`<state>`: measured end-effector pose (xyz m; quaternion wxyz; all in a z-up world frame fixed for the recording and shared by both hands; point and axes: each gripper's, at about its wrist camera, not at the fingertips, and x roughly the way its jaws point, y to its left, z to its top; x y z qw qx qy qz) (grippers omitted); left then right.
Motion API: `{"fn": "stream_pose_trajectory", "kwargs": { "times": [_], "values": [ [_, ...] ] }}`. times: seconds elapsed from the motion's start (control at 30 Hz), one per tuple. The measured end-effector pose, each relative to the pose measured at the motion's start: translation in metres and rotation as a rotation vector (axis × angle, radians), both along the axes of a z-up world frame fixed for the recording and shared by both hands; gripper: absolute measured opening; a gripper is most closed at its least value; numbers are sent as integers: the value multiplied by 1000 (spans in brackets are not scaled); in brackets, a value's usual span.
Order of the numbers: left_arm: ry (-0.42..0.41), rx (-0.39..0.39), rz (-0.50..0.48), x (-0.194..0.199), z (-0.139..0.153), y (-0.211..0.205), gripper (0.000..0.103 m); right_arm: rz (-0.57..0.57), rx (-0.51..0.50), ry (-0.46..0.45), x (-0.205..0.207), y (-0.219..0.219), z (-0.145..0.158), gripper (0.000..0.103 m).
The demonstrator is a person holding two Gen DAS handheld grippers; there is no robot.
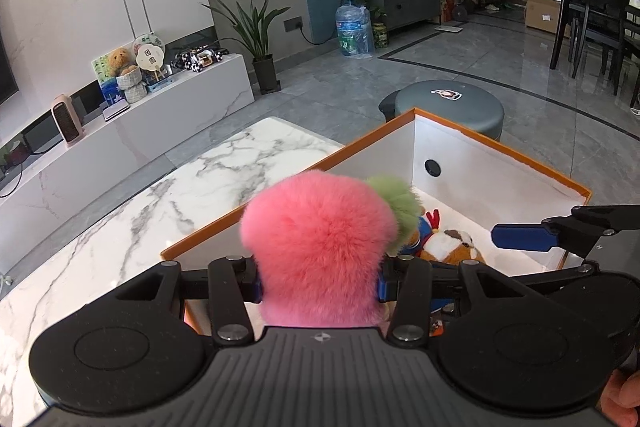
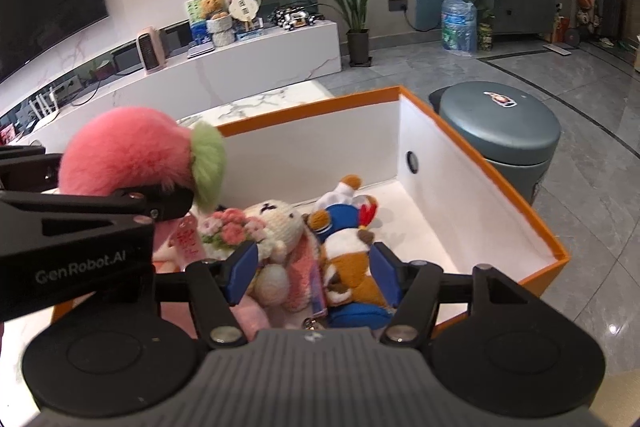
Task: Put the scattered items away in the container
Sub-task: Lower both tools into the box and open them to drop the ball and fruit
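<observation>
Left wrist: left hand-held gripper (image 1: 320, 285) pinching pink plush (image 1: 320, 239) over box (image 1: 520, 163).

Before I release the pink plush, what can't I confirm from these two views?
- Left wrist view: the box floor under the pink plush is hidden by the plush and the left tool.
- Right wrist view: the box's near wall is hidden by the right tool; its pads flank the orange-and-white plush, contact unclear.
- Both views: the table near the person is cut off, so leftover items can't be ruled out.
</observation>
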<state>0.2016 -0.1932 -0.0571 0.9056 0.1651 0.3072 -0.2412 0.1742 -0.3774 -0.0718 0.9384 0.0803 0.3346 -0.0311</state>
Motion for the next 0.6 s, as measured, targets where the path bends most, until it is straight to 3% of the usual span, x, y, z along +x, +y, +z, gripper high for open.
{"fn": "stream_pose_trajectory", "kwargs": {
  "times": [0.6],
  "values": [
    [26, 10, -83, 37, -20, -46, 53, -123, -33, -67, -7, -45, 4, 71]
  ]
}}
